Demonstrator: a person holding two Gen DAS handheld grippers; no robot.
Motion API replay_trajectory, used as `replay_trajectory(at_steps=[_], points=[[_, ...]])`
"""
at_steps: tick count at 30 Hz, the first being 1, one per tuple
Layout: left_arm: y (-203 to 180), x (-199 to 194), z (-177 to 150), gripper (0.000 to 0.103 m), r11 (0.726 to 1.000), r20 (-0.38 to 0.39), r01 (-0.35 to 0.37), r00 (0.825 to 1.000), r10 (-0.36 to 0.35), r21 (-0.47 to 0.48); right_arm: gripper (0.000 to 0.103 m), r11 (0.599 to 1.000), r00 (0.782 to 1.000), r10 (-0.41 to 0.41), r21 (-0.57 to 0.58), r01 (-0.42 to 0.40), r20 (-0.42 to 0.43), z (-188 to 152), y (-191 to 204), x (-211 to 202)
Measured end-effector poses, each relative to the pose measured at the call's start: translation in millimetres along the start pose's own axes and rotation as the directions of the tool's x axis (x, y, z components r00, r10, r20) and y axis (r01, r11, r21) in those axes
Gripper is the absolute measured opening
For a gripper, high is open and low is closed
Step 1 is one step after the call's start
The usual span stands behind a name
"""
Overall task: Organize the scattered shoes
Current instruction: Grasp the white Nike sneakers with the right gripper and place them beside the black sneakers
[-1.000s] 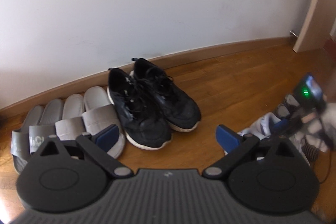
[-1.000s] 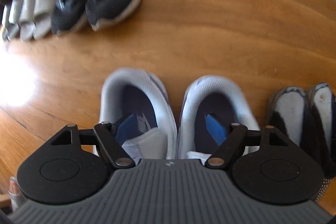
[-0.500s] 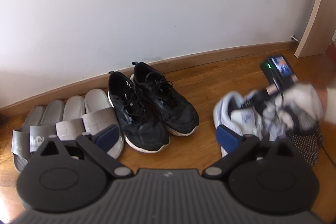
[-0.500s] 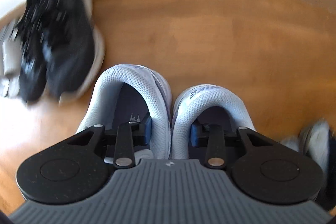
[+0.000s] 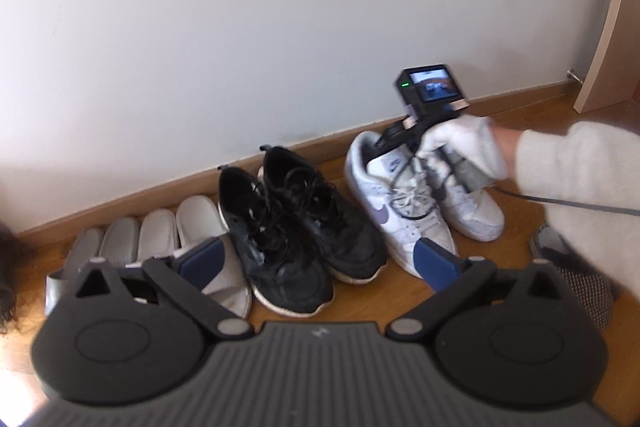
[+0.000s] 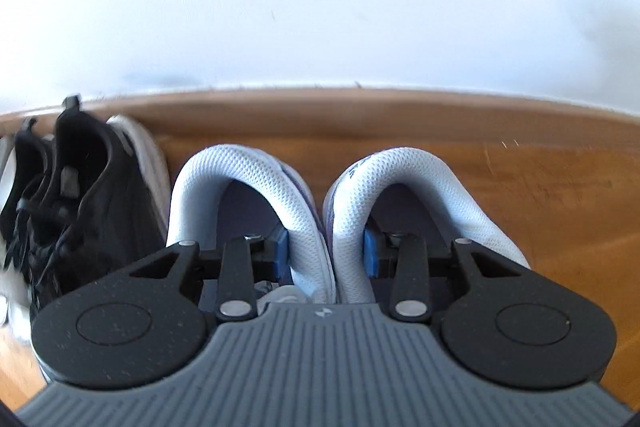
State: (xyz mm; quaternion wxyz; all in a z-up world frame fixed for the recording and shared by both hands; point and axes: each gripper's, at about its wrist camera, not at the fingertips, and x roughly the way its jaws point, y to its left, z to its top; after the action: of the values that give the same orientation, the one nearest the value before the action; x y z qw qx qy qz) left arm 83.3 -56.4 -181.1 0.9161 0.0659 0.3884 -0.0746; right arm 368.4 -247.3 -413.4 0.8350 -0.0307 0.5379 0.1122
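Observation:
My right gripper is shut on the pair of white sneakers. One finger sits inside each shoe and the blue pads squeeze their inner collars together. In the left wrist view the white sneakers stand heels to the wall, just right of the black sneakers. A gloved hand holds the right gripper over them. Grey slides line the wall at the left. My left gripper hangs open in front of the row, holding nothing.
A white wall with a wooden skirting board runs behind the row. A door frame stands at the far right. Dark mesh footwear lies at the right, partly behind the sleeve. The black sneakers are close to my right gripper's left side.
My right gripper closed on the white sneakers' inner collars and carried the pair left and towards the wall, beside the black sneakers. My left gripper rose a little, still open.

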Motion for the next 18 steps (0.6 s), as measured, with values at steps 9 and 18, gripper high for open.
replay_trajectory(at_steps=[9,18], points=[[-32,19,13,0.102,0.999,-0.009,0.028,1.0,-0.029,-0.021,0.052,0.995,0.999,0.053,0.09,-0.052,-0.011,18,-19,-2],[-44,26,18,0.102,0.993,0.032,0.1,0.995,-0.099,-0.059,0.102,0.997,0.991,0.075,-0.036,-0.071,0.112,-105,-158,-170]])
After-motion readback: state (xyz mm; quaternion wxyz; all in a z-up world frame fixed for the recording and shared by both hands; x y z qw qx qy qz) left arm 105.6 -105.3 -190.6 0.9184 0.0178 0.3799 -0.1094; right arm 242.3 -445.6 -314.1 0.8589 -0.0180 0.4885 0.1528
